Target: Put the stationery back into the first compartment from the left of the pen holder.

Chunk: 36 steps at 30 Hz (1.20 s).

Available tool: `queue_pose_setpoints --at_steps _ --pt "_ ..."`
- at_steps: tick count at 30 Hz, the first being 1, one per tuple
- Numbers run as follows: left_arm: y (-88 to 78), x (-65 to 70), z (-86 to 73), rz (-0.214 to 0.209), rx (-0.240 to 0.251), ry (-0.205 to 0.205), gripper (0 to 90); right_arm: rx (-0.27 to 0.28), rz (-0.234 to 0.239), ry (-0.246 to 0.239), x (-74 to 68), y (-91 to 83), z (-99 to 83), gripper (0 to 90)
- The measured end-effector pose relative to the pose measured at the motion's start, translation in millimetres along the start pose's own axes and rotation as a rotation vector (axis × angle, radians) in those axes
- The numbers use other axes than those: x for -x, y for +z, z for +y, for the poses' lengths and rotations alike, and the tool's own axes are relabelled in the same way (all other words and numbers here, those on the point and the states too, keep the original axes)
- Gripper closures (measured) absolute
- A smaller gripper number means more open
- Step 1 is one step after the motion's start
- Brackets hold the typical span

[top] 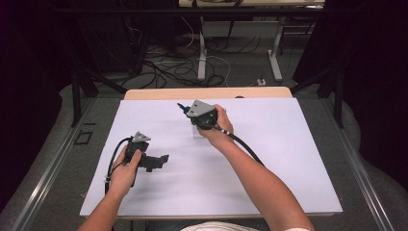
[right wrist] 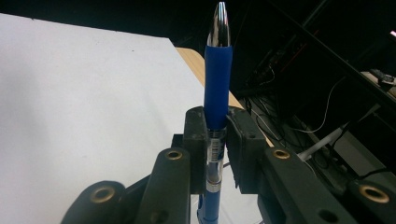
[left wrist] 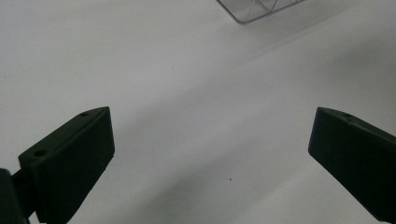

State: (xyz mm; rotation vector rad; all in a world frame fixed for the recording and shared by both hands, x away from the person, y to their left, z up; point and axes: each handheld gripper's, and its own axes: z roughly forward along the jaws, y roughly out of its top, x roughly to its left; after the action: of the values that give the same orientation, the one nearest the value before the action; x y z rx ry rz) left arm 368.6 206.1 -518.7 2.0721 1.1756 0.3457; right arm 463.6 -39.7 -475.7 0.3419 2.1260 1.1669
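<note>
While our right gripper (right wrist: 217,135) sits clamped on blue pen (right wrist: 217,88), pen stands up between jaws, silver tip on top, over far middle of white table (top: 269,159). Our left gripper (left wrist: 210,154) spread wide, nothing between jaws, low over table near clear container (left wrist: 261,9).

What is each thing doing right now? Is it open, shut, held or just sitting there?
right gripper: shut on the blue pen, lifted above the table.
blue pen: clamped between the jaws, silver tip pointing away from the gripper.
left gripper: open, nothing between its jaws, low over the white table.
clear plastic box: sitting on the table, not held.
</note>
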Motion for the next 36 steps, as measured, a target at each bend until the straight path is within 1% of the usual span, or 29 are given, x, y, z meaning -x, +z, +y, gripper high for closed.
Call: queue_pose_setpoints --at_steps 6,8,11,12,14,17,19,20,21,23,24,26,28,29,31,35,36 --pt "0.0 -0.5 0.0 0.004 0.0 0.0 0.5 -0.01 0.002 0.007 0.3 1.4 -1.8 78.2" --pt "0.0 -0.6 -0.1 0.003 -0.001 -0.002 0.5 -0.019 -0.002 0.012 0.2 1.0 -2.2 75.6" --pt "0.1 -0.8 -0.3 0.0 0.004 -0.003 0.5 -0.007 -0.008 0.023 0.9 -0.2 -1.8 71.2" --pt "0.1 -0.8 -0.3 0.0 0.004 -0.003 0.5 -0.005 -0.015 0.03 0.8 -1.5 -1.5 69.3" --pt "-0.2 -0.8 -0.2 0.0 0.003 -0.003 0.5 -0.003 -0.01 0.037 1.8 -4.5 -0.6 64.7" --pt "-0.1 -1.0 -0.4 0.001 0.003 -0.002 0.5 0.022 -0.031 0.053 2.9 -11.4 -1.9 56.2" --pt "0.0 -0.9 -0.4 0.005 -0.003 -0.001 0.5 0.025 -0.036 0.073 4.2 -16.1 -4.5 50.0" --pt "0.1 -1.0 -0.4 0.007 -0.003 0.0 0.6 0.02 -0.052 0.071 4.5 -19.0 -5.7 44.6" --pt "0.1 -0.9 -0.4 0.006 -0.004 -0.001 0.5 0.022 -0.066 0.071 4.7 -21.8 -7.2 44.4" --pt "0.2 -0.7 -0.4 0.003 -0.003 -0.006 0.5 0.03 -0.055 0.111 4.8 -28.3 -10.6 43.4" --pt "0.2 -0.7 -0.5 0.003 -0.003 -0.007 0.5 0.028 -0.049 0.118 5.4 -31.6 -12.1 41.3" --pt "0.3 -0.8 -0.6 0.002 -0.002 -0.009 0.5 0.021 -0.05 0.139 5.8 -38.0 -14.3 35.1" --pt "0.4 -0.9 -0.6 0.002 -0.002 -0.007 0.5 -0.008 -0.058 0.164 5.7 -44.3 -16.2 29.4" --pt "0.3 -0.9 -0.5 0.003 -0.001 -0.005 0.5 -0.022 -0.056 0.177 5.9 -47.7 -17.0 28.4" --pt "0.2 -0.9 -0.5 0.004 0.002 -0.003 0.5 -0.031 -0.05 0.2 6.3 -55.5 -19.5 26.4" --pt "0.2 -1.1 -0.4 0.002 0.007 -0.005 0.5 -0.029 -0.055 0.24 7.0 -69.9 -25.5 18.6" --pt "0.0 -1.1 -0.5 0.002 0.008 -0.004 0.5 -0.026 -0.061 0.258 6.6 -73.2 -27.1 16.1"
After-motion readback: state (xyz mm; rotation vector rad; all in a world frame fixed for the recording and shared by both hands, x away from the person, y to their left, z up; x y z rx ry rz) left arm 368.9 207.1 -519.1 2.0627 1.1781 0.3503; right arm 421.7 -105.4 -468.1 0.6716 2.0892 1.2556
